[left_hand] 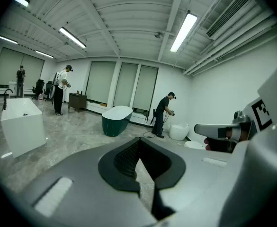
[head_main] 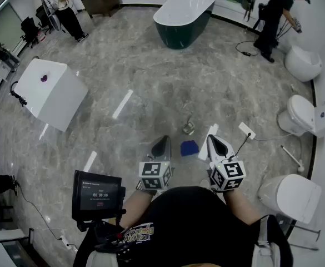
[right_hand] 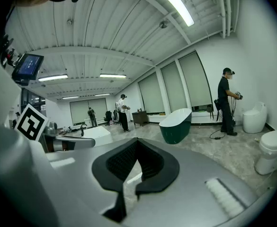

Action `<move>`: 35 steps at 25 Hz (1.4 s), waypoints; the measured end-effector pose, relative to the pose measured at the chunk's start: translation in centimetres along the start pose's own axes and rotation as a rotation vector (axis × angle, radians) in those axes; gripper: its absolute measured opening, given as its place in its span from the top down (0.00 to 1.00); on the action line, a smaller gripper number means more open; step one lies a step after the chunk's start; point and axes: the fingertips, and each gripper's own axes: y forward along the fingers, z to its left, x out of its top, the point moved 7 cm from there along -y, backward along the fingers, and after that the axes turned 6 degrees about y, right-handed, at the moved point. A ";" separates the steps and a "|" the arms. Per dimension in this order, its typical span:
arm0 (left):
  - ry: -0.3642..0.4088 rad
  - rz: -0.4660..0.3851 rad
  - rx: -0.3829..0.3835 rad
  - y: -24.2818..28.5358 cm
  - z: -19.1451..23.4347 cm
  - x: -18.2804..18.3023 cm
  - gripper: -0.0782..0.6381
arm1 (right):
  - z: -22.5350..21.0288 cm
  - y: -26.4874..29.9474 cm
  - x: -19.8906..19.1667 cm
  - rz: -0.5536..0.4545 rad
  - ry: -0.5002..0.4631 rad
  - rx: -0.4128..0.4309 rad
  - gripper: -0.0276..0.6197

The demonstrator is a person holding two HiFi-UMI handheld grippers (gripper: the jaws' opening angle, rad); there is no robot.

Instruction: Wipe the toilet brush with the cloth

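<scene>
**Placement.** The blue cloth lies on the marble floor at your 12 o'clock, apart from both tools. In the head view it shows between the two tool tips. Just beyond it, at the cloth's 12 o'clock, stands a small upright item that I judge to be the toilet brush in its holder. It is too small to confirm. Both task items appear staged within easy forward reach, cloth nearer, so the cloth can be taken up first. You hold both tools side by side at waist level, angled slightly downward. I read this as a ready stance with the task not yet begun.

**Left tongs**. The jaws are closed, with the pads meeting at the tip. Nothing is between them, and they touch neither cloth nor brush.

**Right tongs**. The jaws are fully closed and empty, likewise clear of both items.

**Finding.** You must open one tool before any pickup.
</scene>
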 end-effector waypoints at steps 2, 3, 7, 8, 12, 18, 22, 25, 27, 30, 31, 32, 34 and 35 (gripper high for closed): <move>-0.001 -0.006 0.003 0.2 0.2 0.2 0.88 | -0.1 0.3 0.2 -0.004 -0.004 0.004 0.96; -0.001 -0.008 0.005 0.3 0.2 0.3 0.88 | -0.1 0.4 0.3 -0.006 -0.006 0.006 0.96; 0.000 -0.010 0.007 0.5 0.3 0.5 0.88 | -0.1 0.7 0.5 -0.008 -0.011 0.012 0.96; 0.000 -0.010 0.006 0.5 0.2 0.5 0.88 | -0.1 0.7 0.5 -0.006 -0.011 0.014 0.96; 0.000 -0.010 0.006 0.4 0.2 0.6 0.88 | 0.1 0.6 0.7 -0.008 -0.020 0.019 0.96; -0.002 -0.009 0.007 0.4 0.3 0.6 0.88 | 0.2 0.5 0.8 -0.026 -0.011 0.036 0.95; 0.003 -0.014 -0.025 0.4 -0.1 0.7 0.88 | 0.3 0.4 0.7 -0.022 -0.002 0.041 0.95; 0.019 -0.031 -0.073 0.3 -0.9 0.8 0.88 | 0.3 0.1 0.4 -0.026 0.002 0.053 0.95; 0.004 -0.032 -0.103 0.3 -1.1 0.7 0.88 | 0.4 -0.1 0.2 -0.029 0.014 0.064 0.95; 0.007 -0.022 -0.165 0.7 -0.9 1.0 0.88 | 0.7 0.4 0.2 -0.025 0.025 0.078 0.95; 0.015 -0.019 -0.183 0.9 -0.8 1.1 0.88 | 0.9 0.7 0.3 -0.021 0.022 0.080 0.95; 0.021 -0.017 -0.195 0.9 -0.7 1.2 0.88 | 1.0 0.9 0.3 -0.018 0.018 0.083 0.95; 0.021 -0.017 -0.202 0.7 -1.0 1.1 0.88 | 1.3 0.7 0.3 -0.013 0.010 0.091 0.95; 0.018 -0.016 -0.201 0.5 -1.2 0.9 0.88 | 1.4 0.4 0.2 -0.011 0.007 0.094 0.95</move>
